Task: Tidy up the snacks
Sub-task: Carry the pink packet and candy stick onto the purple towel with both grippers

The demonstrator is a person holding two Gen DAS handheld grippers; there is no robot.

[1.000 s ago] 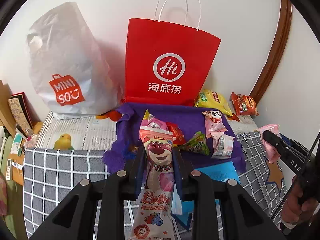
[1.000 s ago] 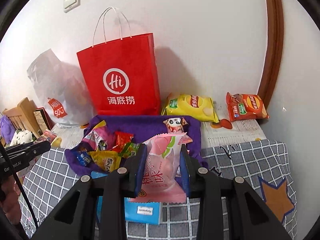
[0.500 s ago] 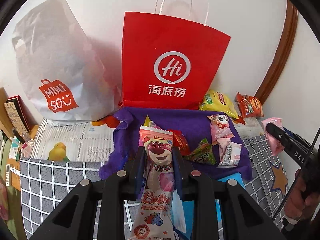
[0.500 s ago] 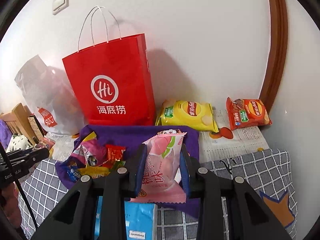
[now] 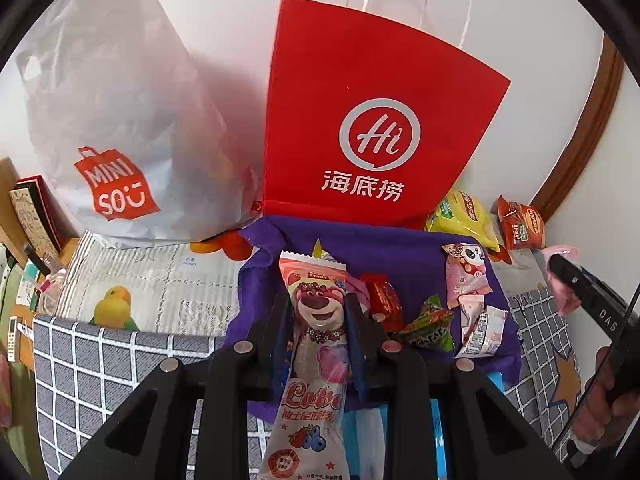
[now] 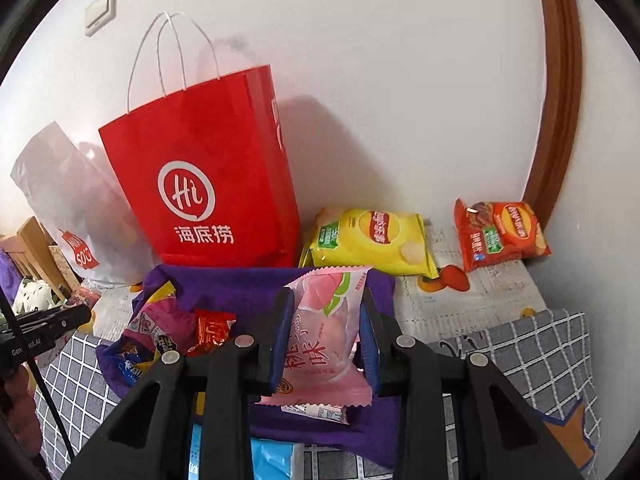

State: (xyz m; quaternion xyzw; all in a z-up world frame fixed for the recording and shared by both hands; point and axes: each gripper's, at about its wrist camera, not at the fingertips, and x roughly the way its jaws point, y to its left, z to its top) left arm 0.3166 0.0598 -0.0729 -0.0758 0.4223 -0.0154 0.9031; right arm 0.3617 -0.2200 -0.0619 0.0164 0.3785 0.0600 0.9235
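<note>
bear snack (image 5: pixel 316 344) pinched in left tool (image 5: pixel 318 312), peach snack (image 6: pixel 322 336) in right tool (image 6: pixel 324 328)

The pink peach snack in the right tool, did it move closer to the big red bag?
Yes. The pink peach snack, clamped in the right tool, has moved forward toward the red bag, which looms larger and nearer than a second ago.

A home corner: shopping bags (image 5: pixel 372 120) against a wall with light switch (image 6: pixel 101 10), checked cloth (image 5: pixel 100 360).

paper bag (image 6: pixel 208 184) behind cloth (image 6: pixel 248 284), chip packets (image 6: pixel 372 246) right
</note>
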